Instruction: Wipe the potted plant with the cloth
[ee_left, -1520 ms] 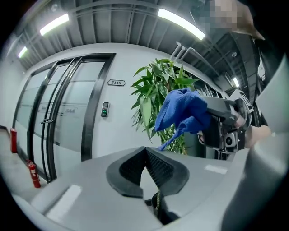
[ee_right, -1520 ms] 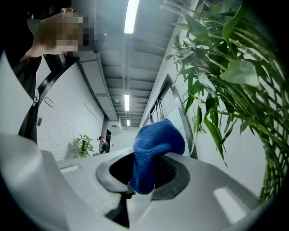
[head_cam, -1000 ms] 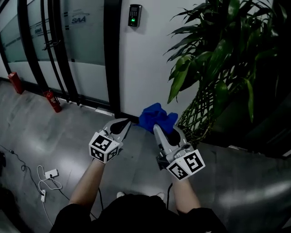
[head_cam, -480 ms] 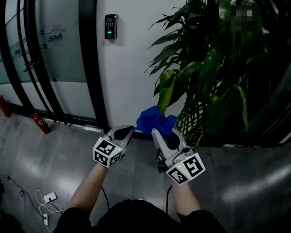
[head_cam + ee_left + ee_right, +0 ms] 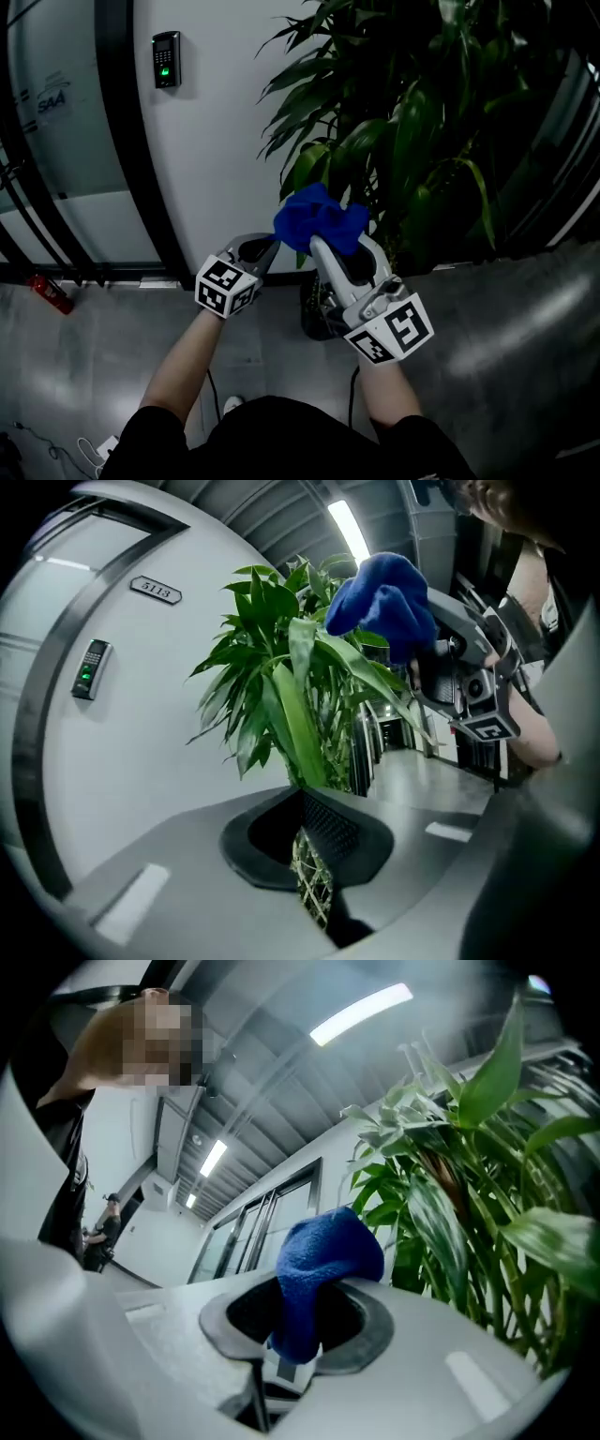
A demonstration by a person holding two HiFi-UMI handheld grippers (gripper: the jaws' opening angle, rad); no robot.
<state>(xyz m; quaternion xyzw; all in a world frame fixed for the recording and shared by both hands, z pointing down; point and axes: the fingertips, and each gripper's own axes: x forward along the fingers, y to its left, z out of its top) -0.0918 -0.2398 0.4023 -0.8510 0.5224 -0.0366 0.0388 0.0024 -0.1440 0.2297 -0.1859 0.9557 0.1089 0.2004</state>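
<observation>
A tall potted plant [image 5: 422,122] with long green leaves fills the upper right of the head view. My right gripper [image 5: 328,246] is shut on a bunched blue cloth [image 5: 314,217], which is held up against the lowest leaves. In the right gripper view the cloth [image 5: 319,1260] bulges out of the jaws, with the plant [image 5: 450,1194] close on the right. My left gripper [image 5: 265,246] is just left of the cloth, shut and empty. In the left gripper view a drooping leaf [image 5: 291,714] hangs right in front of the jaws, and the cloth [image 5: 380,597] is at the upper right.
The plant's woven trunk [image 5: 314,892] and dark pot [image 5: 314,314] lie below the grippers. A white wall with a keypad reader [image 5: 165,60] stands behind, beside dark-framed glass doors [image 5: 112,141]. A red fire extinguisher [image 5: 52,292] lies on the grey floor at the left.
Both grippers have risen and closed in on the plant. The blue cloth, which was short of the leaves, now touches the lowest ones. Both gripper states are unchanged.
</observation>
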